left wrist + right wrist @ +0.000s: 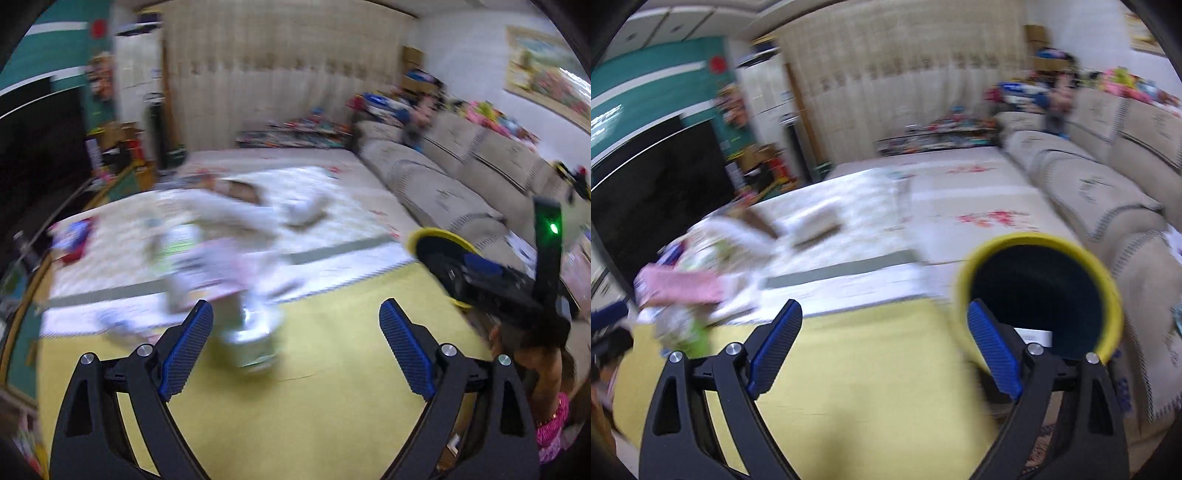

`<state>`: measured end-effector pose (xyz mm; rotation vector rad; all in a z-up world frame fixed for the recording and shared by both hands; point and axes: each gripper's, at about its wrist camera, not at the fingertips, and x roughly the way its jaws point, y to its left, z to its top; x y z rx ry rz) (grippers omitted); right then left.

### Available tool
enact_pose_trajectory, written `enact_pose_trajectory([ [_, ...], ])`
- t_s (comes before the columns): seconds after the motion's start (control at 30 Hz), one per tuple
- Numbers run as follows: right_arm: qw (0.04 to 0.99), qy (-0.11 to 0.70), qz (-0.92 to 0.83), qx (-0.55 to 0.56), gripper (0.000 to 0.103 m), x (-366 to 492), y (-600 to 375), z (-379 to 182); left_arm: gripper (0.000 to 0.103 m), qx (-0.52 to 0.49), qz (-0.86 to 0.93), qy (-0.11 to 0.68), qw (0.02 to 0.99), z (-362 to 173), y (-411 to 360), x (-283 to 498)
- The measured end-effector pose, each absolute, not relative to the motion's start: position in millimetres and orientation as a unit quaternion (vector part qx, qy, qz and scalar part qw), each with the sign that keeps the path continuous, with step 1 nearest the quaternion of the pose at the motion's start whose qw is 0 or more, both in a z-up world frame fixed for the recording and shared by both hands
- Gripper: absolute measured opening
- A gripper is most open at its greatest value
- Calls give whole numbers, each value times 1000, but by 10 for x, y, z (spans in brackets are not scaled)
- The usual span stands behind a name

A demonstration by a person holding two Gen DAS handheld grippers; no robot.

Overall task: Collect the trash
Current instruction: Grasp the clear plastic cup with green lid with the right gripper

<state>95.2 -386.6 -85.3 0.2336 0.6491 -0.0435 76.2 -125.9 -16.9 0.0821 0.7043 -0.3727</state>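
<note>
Both tools are spread wide with nothing between their blue pads: the left tool [295, 350] hangs over the yellow mat [295, 406], and the right tool [884, 350] does the same in its own view. Just ahead of the left tool, slightly toward its left finger, a blurred pale carton or wrapper [255, 343] stands or lies at the mat's edge, and past it a heap of white and pink litter [207, 251] spreads across the pale quilt [332, 214]; motion blur hides the shapes, so no long axis can be read. From the right tool the same litter [701, 284] lies well off to the left and forward, so the left tool looks the nearer one for a pick. A yellow-rimmed bin [1039, 295] with a dark inside sits against the right tool's right finger, its mouth facing the camera; whether that finger touches the rim cannot be told. Judging by this, the coming move is a short reach forward by the left tool, then a carry rightward to the bin.
</note>
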Motion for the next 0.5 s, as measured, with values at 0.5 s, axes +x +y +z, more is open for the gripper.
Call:
enact_pose_trajectory([
  [0.5, 931, 320, 171, 23, 81, 1015, -2145, -924, 92, -2, -91, 334, 938, -286, -139, 648],
])
